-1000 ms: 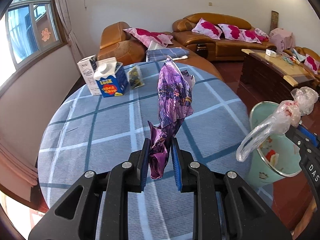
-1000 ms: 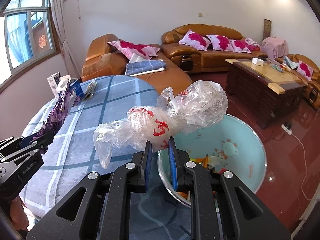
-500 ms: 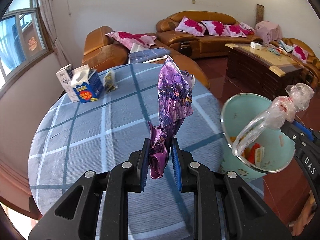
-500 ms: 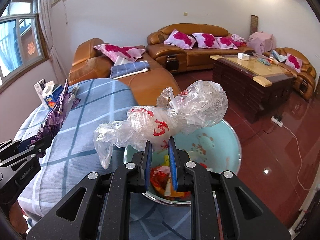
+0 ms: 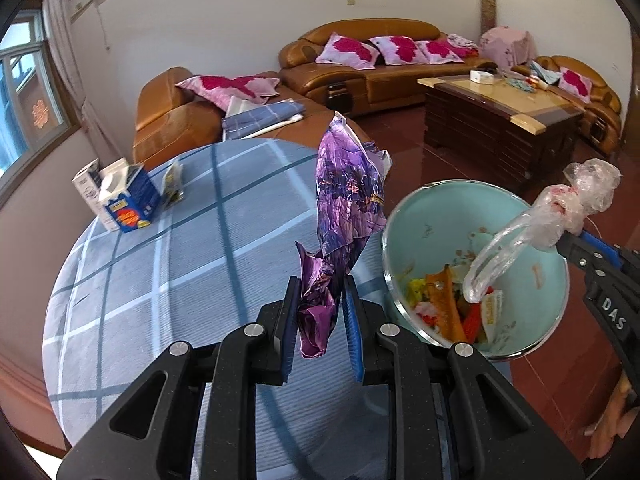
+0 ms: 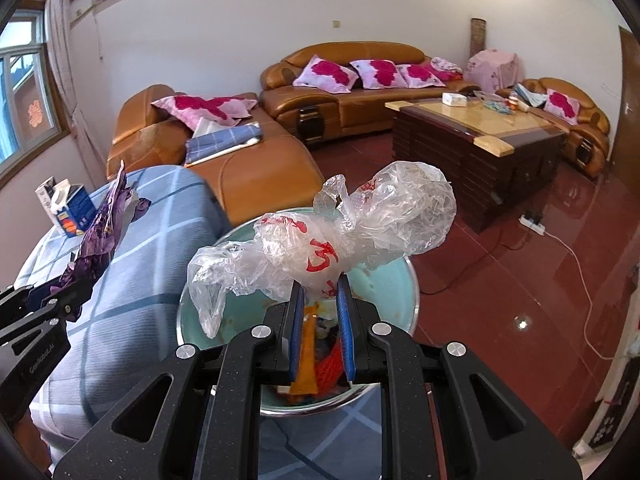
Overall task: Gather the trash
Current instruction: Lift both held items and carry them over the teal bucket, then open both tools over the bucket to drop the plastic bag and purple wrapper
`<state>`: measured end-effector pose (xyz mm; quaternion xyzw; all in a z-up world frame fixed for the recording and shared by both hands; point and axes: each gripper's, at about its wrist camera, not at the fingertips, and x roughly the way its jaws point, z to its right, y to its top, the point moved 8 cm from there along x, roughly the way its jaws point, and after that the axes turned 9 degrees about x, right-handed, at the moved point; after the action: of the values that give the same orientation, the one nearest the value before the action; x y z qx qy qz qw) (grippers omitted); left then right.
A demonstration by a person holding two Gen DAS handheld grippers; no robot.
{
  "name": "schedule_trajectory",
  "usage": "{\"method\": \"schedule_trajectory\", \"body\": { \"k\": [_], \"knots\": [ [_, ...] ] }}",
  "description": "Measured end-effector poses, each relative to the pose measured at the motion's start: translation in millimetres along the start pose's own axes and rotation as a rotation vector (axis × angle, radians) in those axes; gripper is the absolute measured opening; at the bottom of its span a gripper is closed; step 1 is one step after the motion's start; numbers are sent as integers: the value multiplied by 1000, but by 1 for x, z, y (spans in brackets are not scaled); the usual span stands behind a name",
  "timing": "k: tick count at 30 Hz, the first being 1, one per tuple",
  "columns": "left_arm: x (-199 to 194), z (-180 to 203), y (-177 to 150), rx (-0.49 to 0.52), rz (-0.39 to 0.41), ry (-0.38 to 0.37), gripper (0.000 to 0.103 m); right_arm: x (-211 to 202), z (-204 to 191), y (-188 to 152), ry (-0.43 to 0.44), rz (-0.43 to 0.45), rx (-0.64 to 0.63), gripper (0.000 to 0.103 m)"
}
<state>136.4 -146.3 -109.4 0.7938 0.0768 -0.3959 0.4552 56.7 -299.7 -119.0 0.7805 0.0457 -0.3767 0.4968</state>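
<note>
My left gripper [image 5: 320, 288] is shut on a crumpled purple wrapper [image 5: 344, 216] that stands upright above the round table's right edge. My right gripper [image 6: 320, 292] is shut on a clear plastic bag with red print [image 6: 332, 240], held over the mint-green bin [image 6: 400, 280]. In the left wrist view the bin [image 5: 424, 216] stands beside the table with colourful trash at its bottom, and the plastic bag [image 5: 560, 212] hangs over its right side. The purple wrapper [image 6: 100, 224] also shows at the left of the right wrist view.
The round table [image 5: 160, 280] has a blue checked cloth. At its far left stand a blue carton [image 5: 132, 200], a white carton [image 5: 86, 188] and a small packet [image 5: 174, 184]. Orange sofas [image 5: 360, 76] and a dark coffee table [image 5: 500, 120] lie beyond on a red floor.
Both grippers have moved right, away from the table's middle and toward the bin. The bin now lies more fully under the plastic bag and its trash shows. Both grips are unchanged.
</note>
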Motion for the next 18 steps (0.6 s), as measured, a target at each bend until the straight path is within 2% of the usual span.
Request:
{"method": "schedule_trajectory", "body": {
  "k": [11,18],
  "knots": [
    [12,40,15,53,5,-76,21,19,22,-2,-76,-19,1,17],
    [31,57,13,63,-35,-116,21,36,25,-7,-101,-53,-12,17]
  ]
}}
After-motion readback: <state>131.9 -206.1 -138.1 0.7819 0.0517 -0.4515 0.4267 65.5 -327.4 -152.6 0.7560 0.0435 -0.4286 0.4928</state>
